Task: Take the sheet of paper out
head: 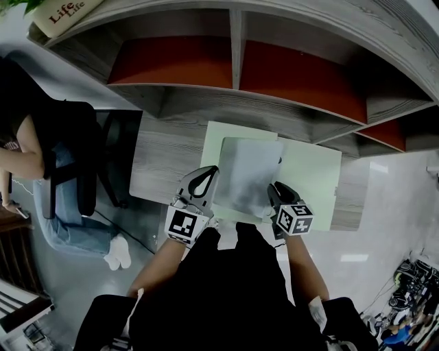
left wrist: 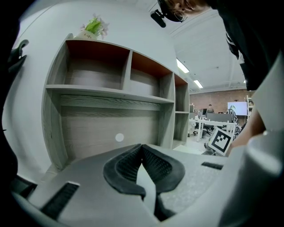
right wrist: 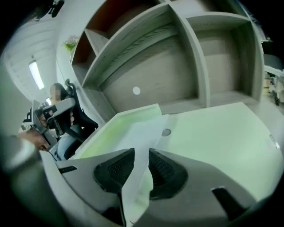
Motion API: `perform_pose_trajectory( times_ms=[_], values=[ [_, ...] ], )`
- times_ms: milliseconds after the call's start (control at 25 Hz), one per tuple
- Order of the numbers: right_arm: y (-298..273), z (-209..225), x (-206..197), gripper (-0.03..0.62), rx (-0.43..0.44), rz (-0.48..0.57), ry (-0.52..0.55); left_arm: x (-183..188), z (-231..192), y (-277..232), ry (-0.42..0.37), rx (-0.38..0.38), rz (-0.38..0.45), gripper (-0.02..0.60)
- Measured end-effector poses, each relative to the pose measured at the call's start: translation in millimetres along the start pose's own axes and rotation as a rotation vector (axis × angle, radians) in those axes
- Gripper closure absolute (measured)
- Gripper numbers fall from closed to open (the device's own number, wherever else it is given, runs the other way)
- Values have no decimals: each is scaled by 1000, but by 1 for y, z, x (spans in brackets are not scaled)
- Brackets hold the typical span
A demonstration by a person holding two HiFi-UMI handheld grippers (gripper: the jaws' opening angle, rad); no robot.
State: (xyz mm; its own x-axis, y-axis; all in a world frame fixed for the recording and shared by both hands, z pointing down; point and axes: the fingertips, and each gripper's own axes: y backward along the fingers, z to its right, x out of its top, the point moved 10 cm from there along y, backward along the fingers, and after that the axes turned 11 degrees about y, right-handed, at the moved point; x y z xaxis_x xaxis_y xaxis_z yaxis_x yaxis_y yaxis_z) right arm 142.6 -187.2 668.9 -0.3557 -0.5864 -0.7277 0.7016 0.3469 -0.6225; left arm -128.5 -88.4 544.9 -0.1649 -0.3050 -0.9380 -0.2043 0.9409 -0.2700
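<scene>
Red "Life", twice, on cream planter (head: 65, 14) atop shelf (head: 236, 42).

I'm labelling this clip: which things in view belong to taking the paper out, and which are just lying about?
In the job: sheet of paper; green folder under it; left gripper, shut on the sheet; right gripper, jaws open around its edge.
Lying about: shelf unit; office chair; potted plant; seated person.

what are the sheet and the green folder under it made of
Sheet of paper: thin, matte, grey-white, curving limply, so likely plain paper. Green folder: probably smooth plastic or coated card; even pale surface, snap button.
</scene>
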Motion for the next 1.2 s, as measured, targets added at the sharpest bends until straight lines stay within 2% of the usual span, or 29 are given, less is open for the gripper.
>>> perform_pose_trajectory(
  times_ms=[80, 240, 400, 640, 840, 960, 1040, 1120, 1200],
  values=[
    [-4, 4, 0, 479, -7, -21, -39, 0, -2, 2, -5, 7, 3, 574],
    [-15, 10, 2, 463, 1, -82, -66, -2, -5, 7, 46, 48, -24, 574],
    [-26, 11, 2, 439, 19, -130, -93, 0, -10, 11, 31, 59, -2, 574],
    [-35, 17, 4, 440, 60, -131, -190, -1, -10, 12, 55, 76, 13, 574],
    [-50, 9, 7, 481, 73, -148, -220, -2, -10, 18, 65, 83, 3, 574],
    [-59, 4, 9, 541, 62, -161, -220, -1, -11, 20, 32, 79, 12, 574],
    [-59, 3, 9, 567, 58, -165, -217, -3, -8, 23, 50, 85, 2, 574],
    [-58, 0, 9, 569, 56, -160, -226, -4, -7, 26, 58, 90, -1, 574],
    [-60, -3, 11, 569, 63, -148, -254, -2, -11, 28, 21, 82, 16, 574]
  ],
)
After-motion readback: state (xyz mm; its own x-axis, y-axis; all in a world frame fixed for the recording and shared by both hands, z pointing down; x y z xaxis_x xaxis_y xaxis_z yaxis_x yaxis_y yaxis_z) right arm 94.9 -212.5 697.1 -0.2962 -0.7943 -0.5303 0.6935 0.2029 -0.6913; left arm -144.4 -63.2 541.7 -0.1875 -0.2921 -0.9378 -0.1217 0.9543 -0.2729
